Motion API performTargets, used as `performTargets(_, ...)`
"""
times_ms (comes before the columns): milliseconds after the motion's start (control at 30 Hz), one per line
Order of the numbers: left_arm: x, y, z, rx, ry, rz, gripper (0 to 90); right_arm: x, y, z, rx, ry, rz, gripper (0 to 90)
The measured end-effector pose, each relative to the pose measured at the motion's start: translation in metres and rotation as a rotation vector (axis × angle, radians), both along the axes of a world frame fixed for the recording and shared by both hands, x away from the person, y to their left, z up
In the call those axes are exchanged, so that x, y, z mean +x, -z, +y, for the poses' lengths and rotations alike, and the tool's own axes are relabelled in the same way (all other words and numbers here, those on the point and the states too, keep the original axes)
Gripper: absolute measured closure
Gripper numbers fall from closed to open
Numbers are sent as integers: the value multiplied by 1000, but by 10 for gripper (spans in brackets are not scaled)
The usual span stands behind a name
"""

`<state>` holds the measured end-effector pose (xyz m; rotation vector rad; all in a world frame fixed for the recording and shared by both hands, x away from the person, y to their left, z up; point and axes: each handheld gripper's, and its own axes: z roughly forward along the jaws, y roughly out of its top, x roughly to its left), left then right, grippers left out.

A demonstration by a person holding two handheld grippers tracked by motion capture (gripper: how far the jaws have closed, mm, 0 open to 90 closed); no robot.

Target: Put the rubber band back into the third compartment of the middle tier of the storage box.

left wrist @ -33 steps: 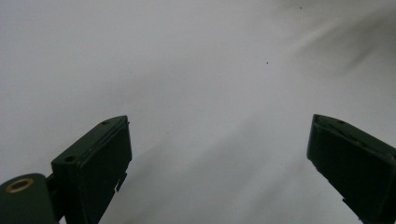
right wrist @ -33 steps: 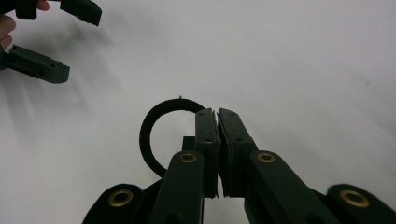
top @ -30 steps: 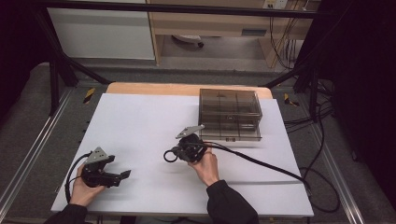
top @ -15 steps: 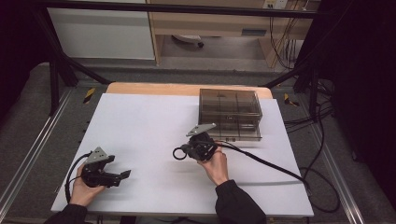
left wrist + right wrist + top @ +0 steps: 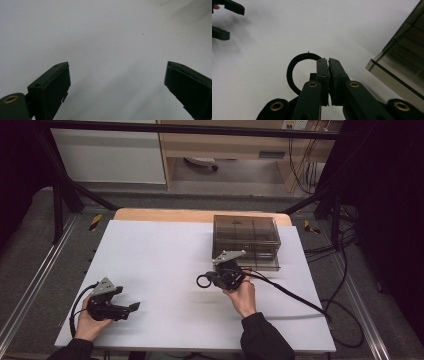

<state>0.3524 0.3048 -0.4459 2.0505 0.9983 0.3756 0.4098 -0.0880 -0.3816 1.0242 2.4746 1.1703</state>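
A black ring [image 5: 295, 66] hangs from my right gripper [image 5: 328, 60], whose jaws are pressed shut on its edge. In the high view the ring [image 5: 203, 280] sticks out to the left of the right gripper [image 5: 214, 279], just above the white table [image 5: 160, 250] near its middle. A smoked, see-through drawer box [image 5: 246, 240] stands right behind that gripper; its corner [image 5: 397, 62] shows in the right gripper view. My left gripper [image 5: 131, 308] rests at the front left of the table, jaws wide open over bare white surface [image 5: 115, 72], holding nothing.
A black cable [image 5: 290, 295] trails from the right gripper across the table's right side to the floor. Metal rails [image 5: 30, 290] run along both sides of the table. A wooden strip [image 5: 165, 215] edges the table's far side.
My right gripper has carried the ring to the right and a little farther from me, closer to the drawer box. The left gripper has stayed in place.
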Motion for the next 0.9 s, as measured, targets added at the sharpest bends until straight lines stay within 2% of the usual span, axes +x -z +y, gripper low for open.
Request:
performTargets(567, 0, 0, 0, 1, -1, 0, 63, 0, -10, -47, -5, 83, -23, 877)
performTargets(900, 0, 0, 0, 2, -3, 0, 63, -2, -10, -72, 1, 135, -25, 877)
